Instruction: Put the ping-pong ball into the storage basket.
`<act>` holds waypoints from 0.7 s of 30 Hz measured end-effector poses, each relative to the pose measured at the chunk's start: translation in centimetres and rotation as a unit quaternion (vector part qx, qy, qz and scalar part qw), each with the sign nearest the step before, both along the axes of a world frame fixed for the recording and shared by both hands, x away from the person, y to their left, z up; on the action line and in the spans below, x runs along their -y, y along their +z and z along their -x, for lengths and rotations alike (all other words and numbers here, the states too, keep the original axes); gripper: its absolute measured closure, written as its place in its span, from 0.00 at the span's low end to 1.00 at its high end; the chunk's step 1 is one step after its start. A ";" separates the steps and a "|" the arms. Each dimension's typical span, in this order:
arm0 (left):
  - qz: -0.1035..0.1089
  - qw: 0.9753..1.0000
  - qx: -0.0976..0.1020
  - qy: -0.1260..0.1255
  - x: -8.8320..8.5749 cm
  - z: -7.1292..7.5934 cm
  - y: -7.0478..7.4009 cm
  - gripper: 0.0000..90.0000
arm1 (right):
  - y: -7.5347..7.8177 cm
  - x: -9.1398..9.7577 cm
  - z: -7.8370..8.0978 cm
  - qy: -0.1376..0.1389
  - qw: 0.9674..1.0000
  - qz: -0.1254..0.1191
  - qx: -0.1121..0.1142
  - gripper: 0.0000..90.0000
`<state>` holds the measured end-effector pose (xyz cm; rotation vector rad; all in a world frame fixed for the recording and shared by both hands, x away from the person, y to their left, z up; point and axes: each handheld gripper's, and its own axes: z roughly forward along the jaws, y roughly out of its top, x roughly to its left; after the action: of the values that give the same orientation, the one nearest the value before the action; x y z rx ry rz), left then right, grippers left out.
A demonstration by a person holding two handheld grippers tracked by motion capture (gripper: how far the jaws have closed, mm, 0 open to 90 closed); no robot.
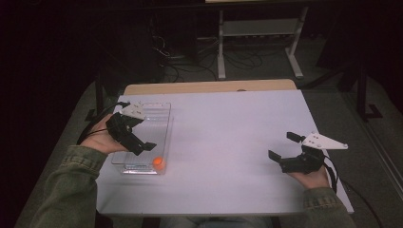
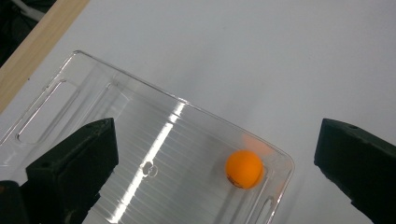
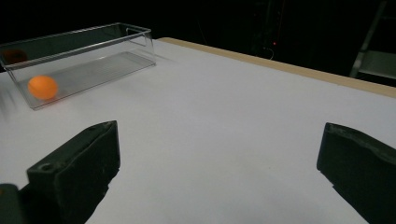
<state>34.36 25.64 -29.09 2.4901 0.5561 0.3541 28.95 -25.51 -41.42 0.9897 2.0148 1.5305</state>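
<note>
One orange ball (image 2: 243,168) sat in one clear tray (image 2: 93,100), below and between the left gripper (image 2: 215,158) fingers, spread wide, nothing held. Right gripper (image 3: 219,163) view showed the tray's side walls; its fingers also apart over bare desk (image 3: 224,116), ball far off.

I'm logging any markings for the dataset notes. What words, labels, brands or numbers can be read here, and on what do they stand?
None can be read.
orange ball: a small dark mark low on its side in the left gripper view, too small and blurred to read.
clear plastic bin: no label; only moulded ribs and handle slots.
white table: bare, no print.
</note>
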 end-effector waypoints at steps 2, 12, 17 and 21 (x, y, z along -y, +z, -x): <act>0.010 1.000 0.003 0.004 -0.3 0.2 0.1 0.00 | 0.0 0.0 0.0 0.000 1.000 0.000 0.001 0.00; 0.041 0.999 0.021 0.020 -1.6 1.1 0.0 0.00 | 0.1 0.1 0.0 -0.003 1.000 -0.003 0.002 0.00; 0.056 0.997 0.032 0.032 -2.2 1.3 -0.6 0.00 | 0.0 0.1 0.0 -0.003 1.000 -0.002 0.002 0.00; 0.070 0.996 0.037 0.036 -2.7 1.5 -1.1 0.00 | 0.0 0.2 0.0 -0.003 1.000 -0.002 0.001 0.00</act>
<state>32.83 28.31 -30.16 2.3171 0.6191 0.4194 28.93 -25.66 -41.38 0.9950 2.0072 1.5323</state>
